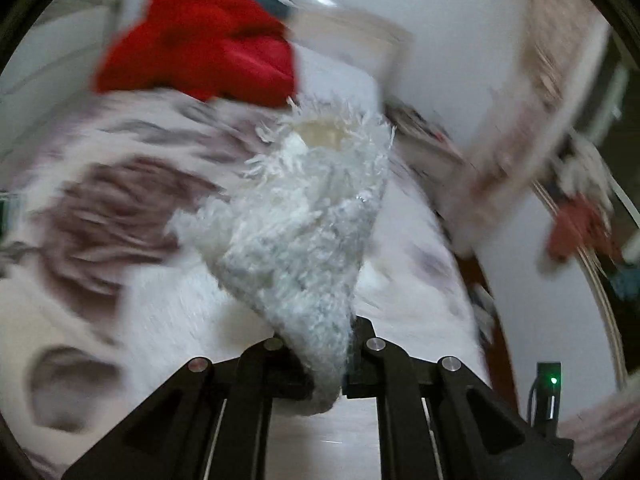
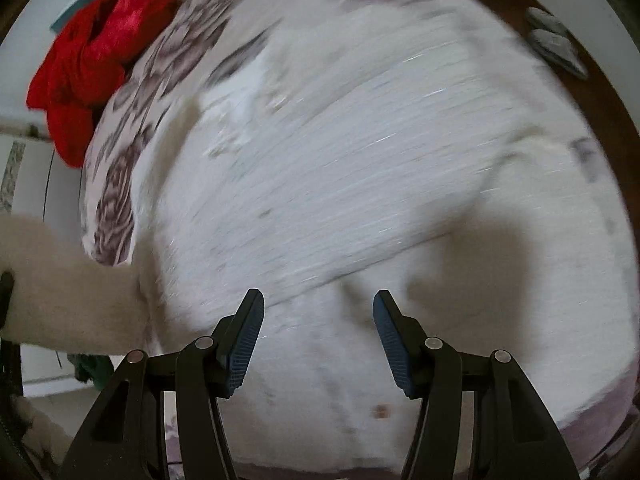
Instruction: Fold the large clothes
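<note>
Currently my left gripper (image 1: pixel 344 360) is pinched on a cuff of the fluffy white garment (image 1: pixel 304 220), which runs forward from it. My right gripper (image 2: pixel 318 336) hangs spread over that garment's body on the bed (image 2: pixel 120 168), nearer the bulk.

Floral bedspread (image 2: pixel 120 152), white wall (image 1: pixel 460 20), brown floor (image 2: pixel 600 92).
</note>
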The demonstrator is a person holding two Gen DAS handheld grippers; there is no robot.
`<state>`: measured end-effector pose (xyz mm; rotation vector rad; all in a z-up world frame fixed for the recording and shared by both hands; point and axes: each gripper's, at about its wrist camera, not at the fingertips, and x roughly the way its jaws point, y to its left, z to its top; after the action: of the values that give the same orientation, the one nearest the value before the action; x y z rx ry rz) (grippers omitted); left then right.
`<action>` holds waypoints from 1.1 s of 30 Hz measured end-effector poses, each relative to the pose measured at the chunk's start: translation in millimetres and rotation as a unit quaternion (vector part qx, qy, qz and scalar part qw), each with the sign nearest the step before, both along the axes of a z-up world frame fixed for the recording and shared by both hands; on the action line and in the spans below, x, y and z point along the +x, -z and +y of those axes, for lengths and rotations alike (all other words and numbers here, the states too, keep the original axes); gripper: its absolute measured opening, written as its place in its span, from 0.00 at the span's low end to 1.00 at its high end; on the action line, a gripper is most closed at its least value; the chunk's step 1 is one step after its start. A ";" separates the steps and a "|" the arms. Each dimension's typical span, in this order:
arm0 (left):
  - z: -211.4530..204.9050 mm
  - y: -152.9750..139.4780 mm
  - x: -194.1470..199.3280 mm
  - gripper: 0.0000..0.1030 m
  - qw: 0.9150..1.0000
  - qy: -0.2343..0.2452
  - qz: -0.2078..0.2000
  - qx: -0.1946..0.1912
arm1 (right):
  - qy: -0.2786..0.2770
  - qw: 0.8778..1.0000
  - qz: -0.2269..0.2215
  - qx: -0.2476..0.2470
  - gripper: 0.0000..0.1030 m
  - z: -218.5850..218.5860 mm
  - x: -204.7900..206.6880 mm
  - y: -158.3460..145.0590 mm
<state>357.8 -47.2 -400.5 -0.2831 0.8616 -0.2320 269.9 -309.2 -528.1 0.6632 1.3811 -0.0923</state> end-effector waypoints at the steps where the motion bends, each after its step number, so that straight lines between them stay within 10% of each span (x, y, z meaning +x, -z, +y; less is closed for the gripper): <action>1: -41.2 13.4 5.9 0.07 0.999 0.032 0.019 0.001 | 0.013 1.000 0.001 -0.002 0.57 -19.8 -5.3 -0.9; 7: -174.9 78.0 18.1 0.07 0.988 0.110 0.097 0.041 | 0.060 0.998 0.016 -0.008 0.57 -114.0 -29.4 8.0; 12: -202.4 115.1 22.3 0.16 0.977 0.133 0.139 0.097 | 0.061 0.998 0.023 0.005 0.57 -157.9 -38.3 19.6; 14: -198.1 117.1 23.5 0.32 0.975 0.138 0.145 0.097 | 0.061 0.998 0.018 0.020 0.57 -167.1 -38.2 20.6; 16: -195.4 112.5 22.6 0.70 0.974 0.149 0.144 0.093 | 0.063 0.997 0.007 0.041 0.57 -173.9 -35.1 20.4; 24: -93.3 65.9 24.3 0.70 0.984 0.066 0.108 0.126 | 0.059 0.990 -0.042 0.122 0.65 -160.9 16.0 13.7; 31: 17.9 124.7 69.3 0.70 0.963 -0.052 0.148 0.219 | -0.014 0.995 0.042 0.087 0.63 -109.0 91.2 64.2; 33: 34.7 142.9 87.0 0.70 0.957 -0.070 0.158 0.233 | -0.041 0.997 0.033 0.049 0.16 -91.6 97.5 60.4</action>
<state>444.8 -12.5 -543.4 0.0655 1.1774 0.1573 367.3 -400.8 -588.4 0.6900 1.4818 0.0190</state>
